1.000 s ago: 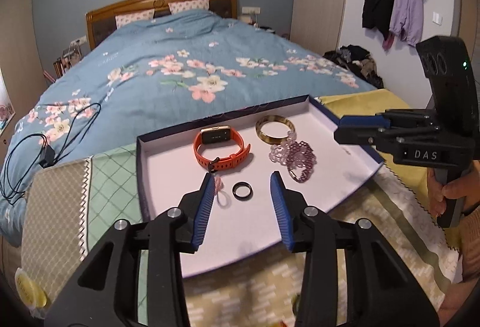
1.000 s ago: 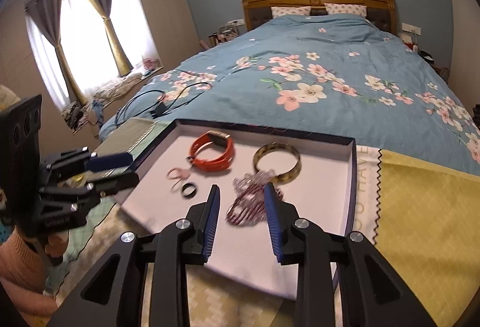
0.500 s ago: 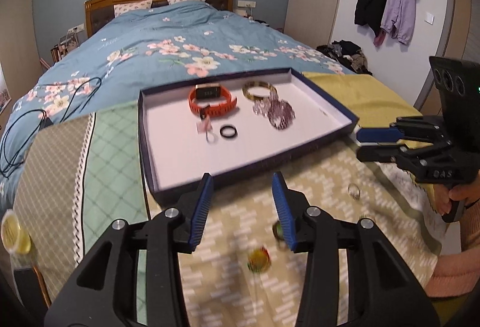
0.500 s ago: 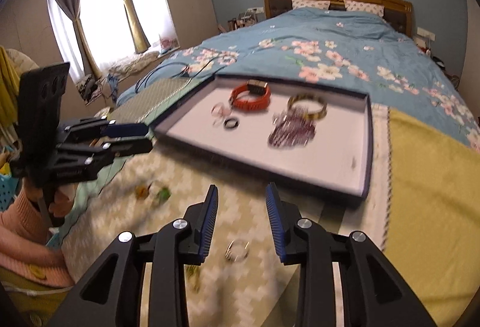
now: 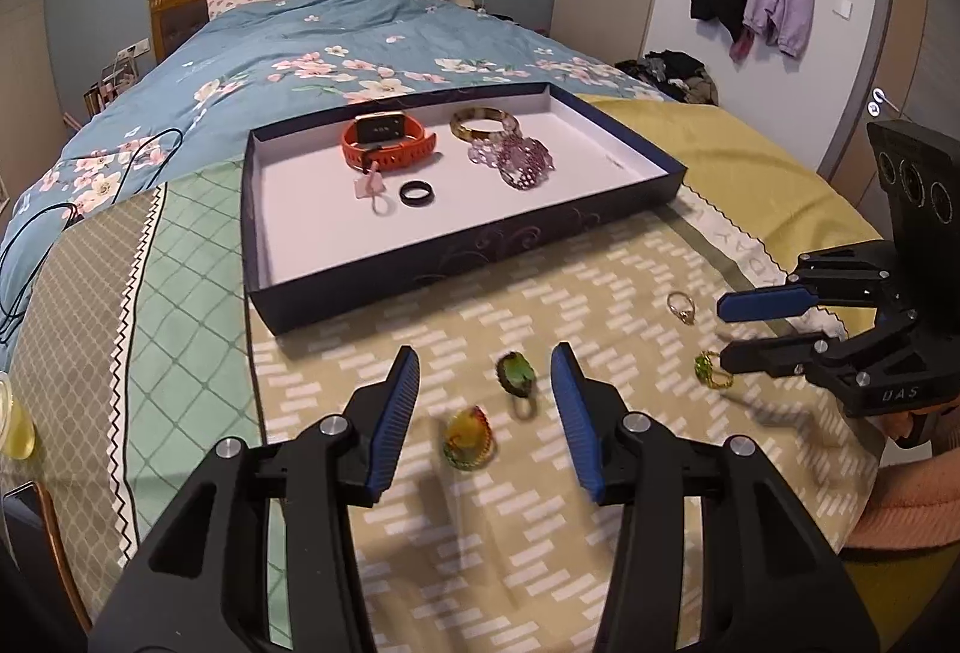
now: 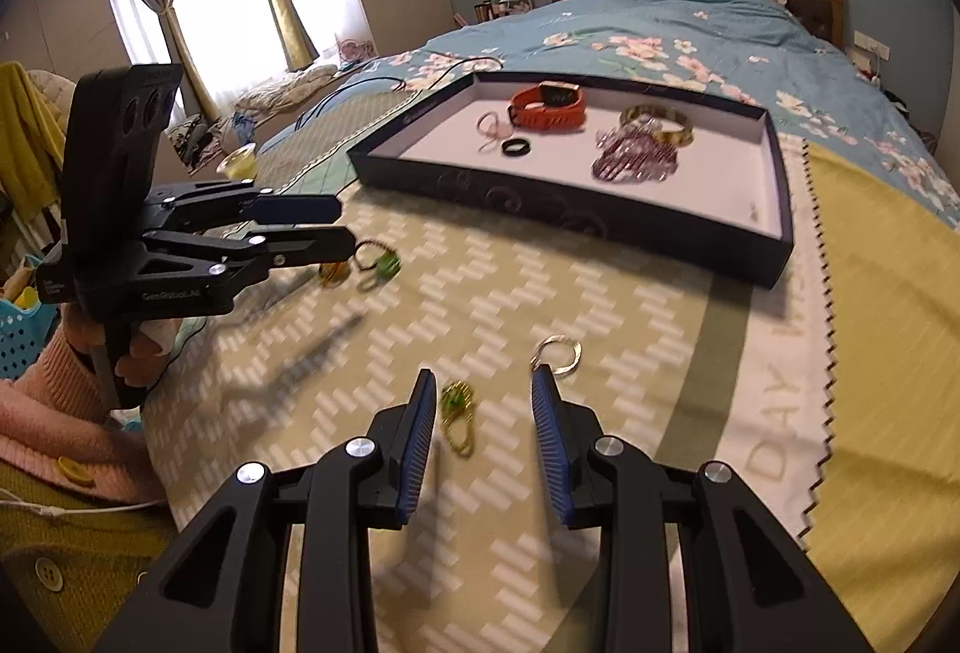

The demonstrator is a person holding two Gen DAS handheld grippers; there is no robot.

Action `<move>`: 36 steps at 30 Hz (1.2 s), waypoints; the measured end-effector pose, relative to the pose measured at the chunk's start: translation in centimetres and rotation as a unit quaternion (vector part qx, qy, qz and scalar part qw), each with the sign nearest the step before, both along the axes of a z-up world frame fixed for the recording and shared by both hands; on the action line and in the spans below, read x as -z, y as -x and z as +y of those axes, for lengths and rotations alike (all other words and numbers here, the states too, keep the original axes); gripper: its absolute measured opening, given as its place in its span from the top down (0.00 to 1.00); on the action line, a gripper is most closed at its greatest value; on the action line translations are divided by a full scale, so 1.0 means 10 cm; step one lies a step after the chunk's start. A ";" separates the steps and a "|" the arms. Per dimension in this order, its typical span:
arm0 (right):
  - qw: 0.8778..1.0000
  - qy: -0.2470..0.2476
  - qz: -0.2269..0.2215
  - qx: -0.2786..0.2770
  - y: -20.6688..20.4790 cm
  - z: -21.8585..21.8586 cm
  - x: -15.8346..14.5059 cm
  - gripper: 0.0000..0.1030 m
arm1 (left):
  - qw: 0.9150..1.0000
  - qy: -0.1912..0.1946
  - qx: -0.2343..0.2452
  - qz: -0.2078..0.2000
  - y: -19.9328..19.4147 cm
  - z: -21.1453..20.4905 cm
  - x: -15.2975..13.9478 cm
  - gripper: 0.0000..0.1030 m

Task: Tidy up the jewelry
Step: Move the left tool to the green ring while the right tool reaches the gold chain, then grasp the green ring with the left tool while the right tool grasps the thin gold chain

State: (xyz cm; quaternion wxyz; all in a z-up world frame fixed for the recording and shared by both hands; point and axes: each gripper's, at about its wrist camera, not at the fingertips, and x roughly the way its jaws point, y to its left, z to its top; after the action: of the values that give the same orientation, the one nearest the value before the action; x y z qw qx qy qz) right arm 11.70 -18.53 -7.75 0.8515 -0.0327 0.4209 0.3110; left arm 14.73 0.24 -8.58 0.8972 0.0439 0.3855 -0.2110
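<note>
**A:** What does your tray hold?

**B:** It is a shallow dark-walled tray with a white floor, lying on the patterned cloth at the foot of the bed. At its far side you have an orange smartwatch and, to the right of that, a tortoiseshell bangle. A heap of purple beaded bracelets touches the bangle's near edge. Nearer you lie a black ring and a thin ring with a pink tag.

**A:** And outside it?

**B:** Your left gripper is held apart, clamped on nothing, with a green-stone ring between its fingers and a yellow-orange stone ring just near of that. Your right gripper is also apart and holds nothing; a green-and-gold ring lies by its left finger, and a plain metal ring beyond its right fingertip.

**A:** Anything you can't make out?

**B:** Motion blur smears the loose rings, so their settings are unclear. From the right wrist, your left gripper partly covers the two stone rings. The wrist views cut off the worktop's near edge.
</note>
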 end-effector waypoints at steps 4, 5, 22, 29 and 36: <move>1.000 -0.002 0.007 0.000 0.05 0.02 0.04 0.70 | 1.000 -0.003 0.001 0.001 0.00 -0.03 0.01 0.56; 1.000 -0.004 0.008 0.000 0.05 0.02 0.04 0.70 | 1.000 -0.003 0.001 0.002 0.00 -0.04 0.02 0.56; 1.000 -0.012 0.020 -0.003 0.04 0.01 0.09 0.95 | 0.999 -0.009 0.014 0.037 -0.16 -0.17 0.15 0.63; 1.000 -0.022 0.021 -0.001 0.01 -0.01 0.07 0.98 | 0.999 -0.007 0.014 0.049 -0.21 -0.18 0.20 0.80; 0.999 -0.033 0.018 0.005 -0.03 -0.01 0.04 0.98 | 0.999 -0.009 0.011 0.047 -0.22 -0.18 0.20 0.86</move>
State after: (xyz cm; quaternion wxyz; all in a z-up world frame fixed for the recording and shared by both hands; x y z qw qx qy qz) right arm 11.98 -18.62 -8.18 0.8459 0.0030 0.4257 0.3213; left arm 16.92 -1.52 -10.58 0.8753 0.0464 0.4287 -0.2187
